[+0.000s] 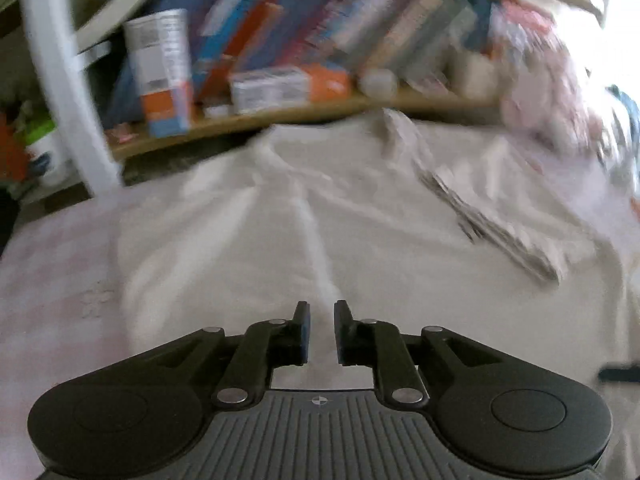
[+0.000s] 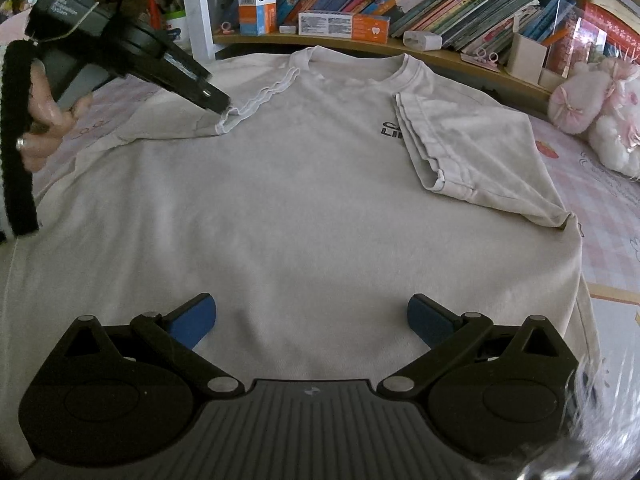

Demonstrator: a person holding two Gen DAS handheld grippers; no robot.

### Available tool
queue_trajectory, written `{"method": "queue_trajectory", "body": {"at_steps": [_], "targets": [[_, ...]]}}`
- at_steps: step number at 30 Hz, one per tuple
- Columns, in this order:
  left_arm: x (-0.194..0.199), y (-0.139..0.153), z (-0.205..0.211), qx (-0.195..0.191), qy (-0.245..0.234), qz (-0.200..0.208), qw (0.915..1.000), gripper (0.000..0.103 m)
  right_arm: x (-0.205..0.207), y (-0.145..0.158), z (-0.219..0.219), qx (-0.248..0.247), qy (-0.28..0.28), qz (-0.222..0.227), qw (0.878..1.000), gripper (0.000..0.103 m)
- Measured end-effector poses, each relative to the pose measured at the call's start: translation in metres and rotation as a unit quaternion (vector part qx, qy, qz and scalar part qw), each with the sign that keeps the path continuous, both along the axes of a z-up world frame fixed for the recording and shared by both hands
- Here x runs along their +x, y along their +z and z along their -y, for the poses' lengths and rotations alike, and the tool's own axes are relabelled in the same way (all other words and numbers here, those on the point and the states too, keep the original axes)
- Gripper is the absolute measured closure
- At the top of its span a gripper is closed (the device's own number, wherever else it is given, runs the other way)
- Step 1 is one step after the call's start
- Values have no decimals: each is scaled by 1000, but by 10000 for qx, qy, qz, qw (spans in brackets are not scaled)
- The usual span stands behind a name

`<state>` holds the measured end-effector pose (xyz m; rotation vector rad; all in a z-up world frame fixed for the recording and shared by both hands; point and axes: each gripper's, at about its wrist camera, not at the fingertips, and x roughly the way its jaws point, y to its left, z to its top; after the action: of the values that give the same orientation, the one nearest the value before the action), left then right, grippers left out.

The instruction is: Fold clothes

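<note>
pale beige t-shirt (image 2: 280, 200) spread flat, chest up, on a pink checked bed cover (image 2: 608, 232), collar at the far side by a low book shelf (image 2: 400, 46); right sleeve (image 2: 432, 148) already folded in over the chest, partly hiding a small black print; step in hand looks like the left sleeve fold; left gripper (image 2: 224, 110), in a person's hand (image 2: 44, 120), tip at the left sleeve hem (image 2: 260, 98); its jaws stand narrowly apart, nothing visibly pinched in its own blurred view; right gripper (image 2: 312, 320) spread wide, empty, over the near hem; next: likely side panels inward; soft knit cotton, ribbed neck, creases easily; pink plush toy (image 2: 592, 100) far right
</note>
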<state>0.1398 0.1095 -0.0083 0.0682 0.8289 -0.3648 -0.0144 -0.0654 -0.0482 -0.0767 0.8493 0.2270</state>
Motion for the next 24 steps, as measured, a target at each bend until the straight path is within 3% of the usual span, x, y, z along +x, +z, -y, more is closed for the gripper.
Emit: {"method": "queue_trajectory", "body": {"at_steps": [3,5,8,10,16,17,18,22,24], "targets": [[38,10,-55,-551,1023,-64,9932,87,-2,0,0,1,-22,20,10000,0],[72,4,-91,-718,1638,-294,9834,88,-3,0,-1,2,-46,29,10000,0],[116,-14,-123,-1068,2146,-819,9674,83,-3,0,-2,-8,-96,24,10000,0],[133,-22,-127,-1134,2176,-905,9652,83,-4,0,-3,-12,-143,21,9999,0],[146,-29,-119,-950,2114,-729,9700,80,-6,1,-3,-19,-272,3,9996,0],[145,-31,-118,-919,2071,-683,9716,86,-6,1,-3,-21,-287,1,9996,0],[144,-32,-116,-904,1995,-651,9735,103,-7,1,-3,-23,-302,0,9995,0],[140,-29,-111,-603,1894,-394,9793,103,-7,1,-4,-32,-363,-16,9993,0],[148,-26,-119,-546,2078,-318,9761,103,-7,1,-4,-39,-390,-36,9992,0]]}}
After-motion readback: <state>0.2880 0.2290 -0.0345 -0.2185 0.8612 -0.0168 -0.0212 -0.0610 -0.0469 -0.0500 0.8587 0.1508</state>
